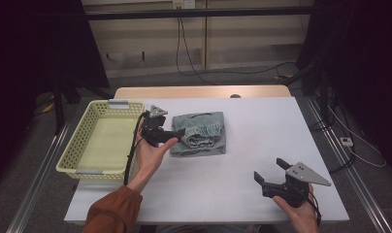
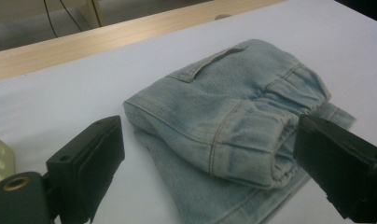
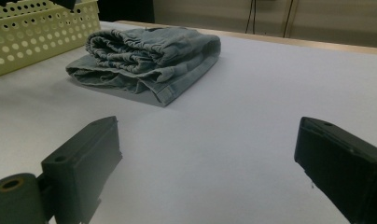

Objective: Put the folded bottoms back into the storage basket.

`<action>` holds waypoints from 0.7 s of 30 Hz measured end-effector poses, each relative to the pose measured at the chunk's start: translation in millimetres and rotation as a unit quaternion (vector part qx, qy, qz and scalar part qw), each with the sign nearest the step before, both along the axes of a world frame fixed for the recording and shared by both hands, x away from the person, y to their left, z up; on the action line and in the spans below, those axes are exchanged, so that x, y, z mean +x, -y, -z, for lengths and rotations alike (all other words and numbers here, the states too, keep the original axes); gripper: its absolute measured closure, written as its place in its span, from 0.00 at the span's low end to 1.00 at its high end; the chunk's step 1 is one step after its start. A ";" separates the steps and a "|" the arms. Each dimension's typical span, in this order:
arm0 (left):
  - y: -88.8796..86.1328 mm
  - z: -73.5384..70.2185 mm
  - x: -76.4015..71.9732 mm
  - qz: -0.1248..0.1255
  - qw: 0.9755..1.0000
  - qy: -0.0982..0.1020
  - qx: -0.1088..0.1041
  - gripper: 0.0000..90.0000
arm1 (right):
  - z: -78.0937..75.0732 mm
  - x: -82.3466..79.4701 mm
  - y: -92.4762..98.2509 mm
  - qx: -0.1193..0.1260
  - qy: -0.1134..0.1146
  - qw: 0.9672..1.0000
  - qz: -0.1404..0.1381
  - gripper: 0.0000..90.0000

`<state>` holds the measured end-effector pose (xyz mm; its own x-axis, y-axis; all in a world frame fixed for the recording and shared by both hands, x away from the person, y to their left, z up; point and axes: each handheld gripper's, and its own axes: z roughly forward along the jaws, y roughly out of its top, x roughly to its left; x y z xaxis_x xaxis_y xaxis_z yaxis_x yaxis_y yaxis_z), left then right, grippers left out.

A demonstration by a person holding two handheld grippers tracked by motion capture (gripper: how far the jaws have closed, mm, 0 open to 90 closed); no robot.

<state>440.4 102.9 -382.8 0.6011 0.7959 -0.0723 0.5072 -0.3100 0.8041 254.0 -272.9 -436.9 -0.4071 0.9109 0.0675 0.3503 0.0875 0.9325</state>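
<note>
The left tool (image 1: 177, 132) stands wide, its jaws on either side of the near-left corner of the folded denim garment (image 1: 200, 133), not yet closed on it. The garment lies left of the desk's (image 1: 262, 145) middle, just beside the yellow basket (image 1: 82, 145) at the left edge (the basket looks empty). The right tool (image 1: 269, 172) is also wide, holding nothing, near the desk's front right corner and well apart from the cloth. To grip well, I judge the left tool should push its jaws deeper over the rolled elastic waistband (image 2: 289, 135) so that every folded layer is caught, then close firmly before lifting; a shallow pinch may let the bundle unfold. No brand, label or writing can be read on the denim or the basket.
</note>
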 end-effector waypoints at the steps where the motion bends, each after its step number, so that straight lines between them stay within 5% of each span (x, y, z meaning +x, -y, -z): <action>1: 1.5 1.2 1.8 -0.002 1.000 0.001 0.004 0.10 | 0.0 -0.1 -0.2 -0.001 0.000 1.000 0.001 0.08; 3: 3.7 3.5 4.7 -0.009 1.000 0.008 0.014 0.10 | 0.1 0.0 -0.1 -0.002 0.000 1.000 0.001 0.08; 21: 16.1 23.3 41.0 -0.023 0.999 -0.040 0.006 0.17 | 0.7 0.6 0.3 0.000 -0.005 1.000 0.001 0.08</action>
<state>481.5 86.8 -406.0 0.5568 0.8235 -0.1088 0.5840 -0.2949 0.7563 254.6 -273.2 -437.6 -0.4041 0.9120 0.0710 0.3603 0.0874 0.9287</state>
